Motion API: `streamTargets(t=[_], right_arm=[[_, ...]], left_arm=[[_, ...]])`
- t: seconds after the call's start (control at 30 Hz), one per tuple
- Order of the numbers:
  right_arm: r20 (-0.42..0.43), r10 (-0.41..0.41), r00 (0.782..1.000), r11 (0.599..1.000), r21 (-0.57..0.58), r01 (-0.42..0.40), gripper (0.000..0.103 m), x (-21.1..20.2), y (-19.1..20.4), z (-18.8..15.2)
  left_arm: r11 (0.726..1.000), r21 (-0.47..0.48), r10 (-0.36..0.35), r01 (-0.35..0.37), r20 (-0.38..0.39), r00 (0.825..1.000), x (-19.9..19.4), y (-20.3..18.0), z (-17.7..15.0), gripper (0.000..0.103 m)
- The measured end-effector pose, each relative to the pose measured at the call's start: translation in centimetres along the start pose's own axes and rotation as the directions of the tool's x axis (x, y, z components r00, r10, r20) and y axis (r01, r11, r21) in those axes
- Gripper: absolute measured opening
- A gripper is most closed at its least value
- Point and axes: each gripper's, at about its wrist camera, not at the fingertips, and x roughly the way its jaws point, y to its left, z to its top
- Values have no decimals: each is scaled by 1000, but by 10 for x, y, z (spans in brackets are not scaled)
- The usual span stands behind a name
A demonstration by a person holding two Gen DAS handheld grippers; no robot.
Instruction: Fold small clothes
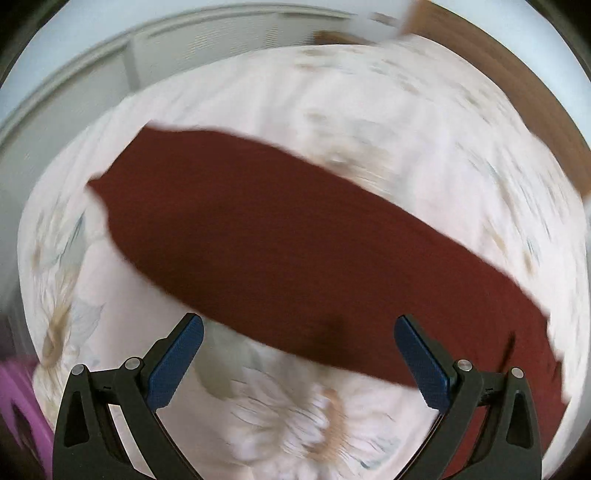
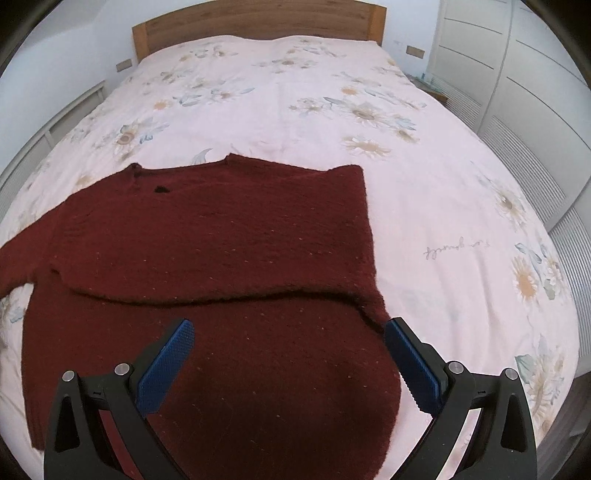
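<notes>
Knitwear is what I am handling here: a dark red sweater (image 2: 207, 258) lying flat on the bed (image 2: 424, 206), toward the foot edge nearest me and well short of the headboard (image 2: 258, 18). I am judging it as soft, thick and limp, light enough to lift with one pinch yet likely to sag and drag on the flowered bedcover, and the fuzzy wool should be gripping the ribbed blue pads rather than slipping. One sleeve appears already laid across the chest, its lower edge forming a ridge across the body; the other sleeve is trailing out toward the bed's left edge.

I am holding the right hand-held gripper (image 2: 288, 354) just above the lower body of the sweater, jaws spread wide and pinching nothing, with the right finger sitting near the garment's right side edge. In the blurred left wrist view, the left hand-held gripper (image 1: 299, 354) is also spread and empty, and the sweater (image 1: 295, 240) is lying diagonally just ahead of its fingertips.

I am thinking the best hold is at an edge or corner: the hem, or the cuff of the loose sleeve.
</notes>
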Motion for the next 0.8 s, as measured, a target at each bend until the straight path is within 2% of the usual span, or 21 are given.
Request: streamTargets(t=[0.13, 0.23, 0.33, 0.4, 0.43, 0.5, 0.57, 0.67, 0.8], right_arm=[[-7, 6, 1000, 1000, 1, -6, 103, 3, 4, 1], [-20, 5, 1000, 1000, -16, -5, 103, 7, 10, 2], [-24, 2, 1000, 1000, -22, -3, 103, 10, 14, 4], [-24, 4, 1000, 1000, -18, -4, 103, 10, 15, 4], [-25, 4, 1000, 1000, -19, -5, 103, 11, 16, 4], [-27, 8, 1000, 1000, -23, -8, 103, 12, 17, 4], [-30, 11, 999, 999, -29, -12, 103, 13, 19, 4], [-26, 16, 1000, 999, -32, -17, 103, 12, 19, 4], [-7, 26, 1000, 999, -20, -26, 103, 7, 17, 6]], left_arm=[[992, -123, -7, 1, -47, 999, 13, 29, 15, 102], [989, -148, 1, -14, -90, 996, 20, 45, 20, 101], [989, -151, -23, 6, -113, 993, 27, 48, 22, 99], [994, -105, -25, 15, -99, 995, 26, 46, 22, 84], [997, -74, 6, -13, -94, 996, 25, 44, 23, 64], [999, -45, 21, -24, -79, 997, 22, 44, 25, 43], [1000, -12, 6, -7, -75, 997, 15, 42, 26, 15], [998, 61, 3, 1, -64, 998, 1, 33, 28, 9], [988, 157, -9, 11, -9, 1000, -27, 12, 27, 8]])
